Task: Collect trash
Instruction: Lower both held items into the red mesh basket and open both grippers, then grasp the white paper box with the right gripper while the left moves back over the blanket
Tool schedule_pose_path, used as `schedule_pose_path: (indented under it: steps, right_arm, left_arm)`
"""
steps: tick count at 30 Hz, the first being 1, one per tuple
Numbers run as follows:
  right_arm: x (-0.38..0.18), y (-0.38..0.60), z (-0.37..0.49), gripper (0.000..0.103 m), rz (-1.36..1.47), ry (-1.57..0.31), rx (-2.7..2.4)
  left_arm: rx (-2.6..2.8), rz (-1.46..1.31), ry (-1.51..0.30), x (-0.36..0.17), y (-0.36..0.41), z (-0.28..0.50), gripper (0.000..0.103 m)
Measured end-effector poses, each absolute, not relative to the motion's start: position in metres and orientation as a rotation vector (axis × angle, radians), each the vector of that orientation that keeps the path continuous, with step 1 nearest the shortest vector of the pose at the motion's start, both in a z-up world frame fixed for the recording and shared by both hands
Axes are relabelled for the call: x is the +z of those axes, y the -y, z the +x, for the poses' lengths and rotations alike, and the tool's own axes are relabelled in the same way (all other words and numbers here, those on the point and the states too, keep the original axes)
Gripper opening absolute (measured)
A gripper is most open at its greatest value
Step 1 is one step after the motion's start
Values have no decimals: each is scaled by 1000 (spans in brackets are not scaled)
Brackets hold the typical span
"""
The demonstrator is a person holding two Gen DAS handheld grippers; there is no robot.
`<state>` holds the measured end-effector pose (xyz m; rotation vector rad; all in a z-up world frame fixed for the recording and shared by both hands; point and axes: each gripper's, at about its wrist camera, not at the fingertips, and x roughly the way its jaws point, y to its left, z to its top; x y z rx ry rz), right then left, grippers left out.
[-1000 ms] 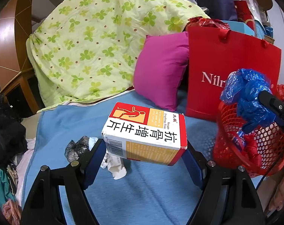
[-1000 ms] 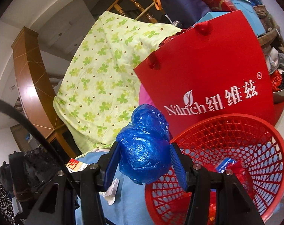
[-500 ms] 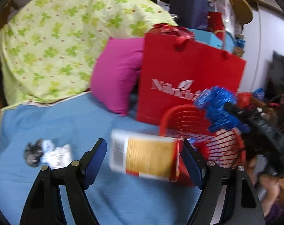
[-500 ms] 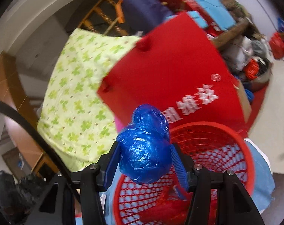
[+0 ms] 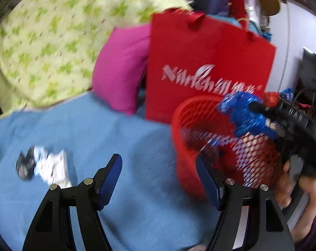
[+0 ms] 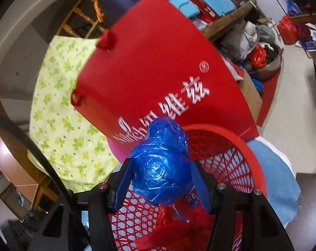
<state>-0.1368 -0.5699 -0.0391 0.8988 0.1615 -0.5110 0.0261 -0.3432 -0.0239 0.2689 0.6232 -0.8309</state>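
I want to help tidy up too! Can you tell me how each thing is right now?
left gripper: empty, jaws closing
right gripper: jaws opening, blue plastic wad between them, over the basket
red mesh basket: upright, some trash inside
red paper bag: standing behind the basket
crumpled paper trash: lying on the blue blanket

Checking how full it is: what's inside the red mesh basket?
Inside the red mesh basket lies crumpled red plastic and a scrap of printed packaging. The blue plastic wad above it covers the rest.
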Motion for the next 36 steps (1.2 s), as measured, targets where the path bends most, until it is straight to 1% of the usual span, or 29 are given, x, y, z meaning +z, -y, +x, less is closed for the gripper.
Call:
schedule_pose_path:
  steps: [1,2,5,10,15,18,23,27,30,36]
  right_arm:
    - [-41,570,-135,61,906,-169,-512]
    - [-41,570,-134,65,913,-175,-519]
    - [-36,563,-133,68,869,-165,-534]
    - [-19,539,-138,68,759,-77,-492]
    - [6,488,-135,68,554,9,-411]
    - [16,460,-121,68,483,11,-336]
    - [23,419,-94,68,420,-17,-223]
    - [18,386,-61,68,391,-77,-122]
    - [6,367,-28,68,415,-176,-47]
    - [-37,343,61,68,474,-477,4]
  left_arm:
    - [-821,267,-631,-27,338,28,74]
    - [-805,264,-638,-29,330,31,74]
    - [-754,263,-629,-29,309,41,74]
    - [-631,236,-627,-26,261,73,74]
    - [-456,227,-601,-34,212,104,74]
    - [-390,203,-661,-48,184,126,74]
    - [-318,193,-714,-61,159,146,74]
    - [-269,156,-749,-67,143,161,74]
    - [-236,105,-770,-70,126,174,74]
    - [-185,83,-798,-82,108,192,74]
